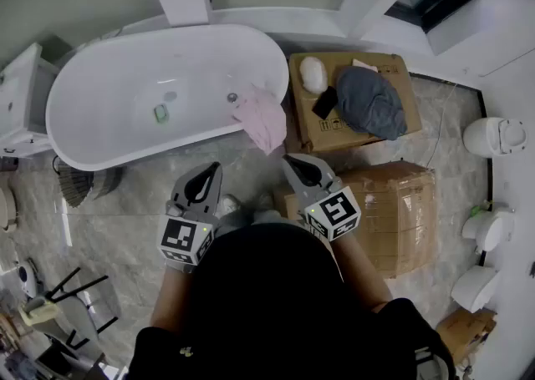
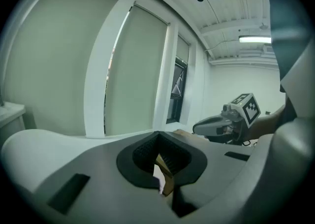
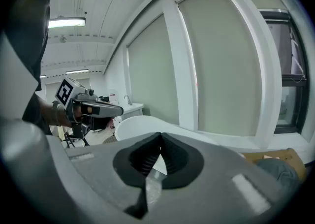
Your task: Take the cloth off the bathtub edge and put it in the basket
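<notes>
The pink cloth (image 1: 263,118) drapes over the right end of the bathtub (image 1: 109,94) rim, at 12 o'clock from both grippers. The left gripper (image 1: 206,174) and right gripper (image 1: 297,165) each have their jaws together, holding nothing. At 9 o'clock a dark ribbed object (image 1: 88,184) is half hidden under the tub and too unclear to identify.

It looked like a sanitary-ware showroom or stockroom, not a lived-in bathroom. A white freestanding bathtub (image 1: 109,94) stood at eleven o'clock on a grey marble-tiled floor (image 1: 125,220). Several loose white toilets (image 1: 493,136) lined the wall at three o'clock. Taped cardboard cartons (image 1: 401,211) sat at one o'clock and a white vanity unit (image 1: 21,90) at nine o'clock. Tall blinded windows (image 2: 54,60) ran behind.
</notes>
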A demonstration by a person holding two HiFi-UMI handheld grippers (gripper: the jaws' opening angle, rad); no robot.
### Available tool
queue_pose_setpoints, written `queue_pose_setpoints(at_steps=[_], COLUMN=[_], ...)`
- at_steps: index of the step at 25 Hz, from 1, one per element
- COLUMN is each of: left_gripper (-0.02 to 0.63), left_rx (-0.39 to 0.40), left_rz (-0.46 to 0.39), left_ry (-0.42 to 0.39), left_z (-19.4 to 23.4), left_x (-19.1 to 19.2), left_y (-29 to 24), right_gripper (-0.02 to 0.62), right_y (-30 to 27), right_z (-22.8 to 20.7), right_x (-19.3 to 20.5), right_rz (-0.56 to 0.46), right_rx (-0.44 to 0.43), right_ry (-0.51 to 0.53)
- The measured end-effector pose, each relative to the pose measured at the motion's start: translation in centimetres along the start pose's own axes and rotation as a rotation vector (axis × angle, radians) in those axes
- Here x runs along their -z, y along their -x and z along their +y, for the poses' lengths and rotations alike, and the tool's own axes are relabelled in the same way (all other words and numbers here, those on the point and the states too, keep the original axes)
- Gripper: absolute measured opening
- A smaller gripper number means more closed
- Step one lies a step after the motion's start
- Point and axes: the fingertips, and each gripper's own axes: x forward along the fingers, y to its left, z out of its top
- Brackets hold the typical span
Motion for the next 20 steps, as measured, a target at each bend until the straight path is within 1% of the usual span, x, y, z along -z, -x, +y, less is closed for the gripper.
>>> queue_pose_setpoints(at_steps=[9,14,20], left_gripper=[0.006,0.006,0.006], left_rx=[0.006,0.01,0.01], left_rz=[-0.007,-0.019,-0.015], left_ry=[0.006,0.015,0.03], left_z=[1.9,4.2,6.6], left_x=[0.3,0.6,1.6], left_y=[1.7,3.1,4.6], right_gripper=[-0.005,-0.003,-0.003], right_y=[-1.7,-3.3,-4.5], right_z=[1.7,2.3,2.9], right_x=[-0.7,-1.3,-1.8], right_rz=[0.004,-0.012,-0.001], right_rx=[0.01,0.037,0.076], right_ry=[0.022,-0.032,-0.023])
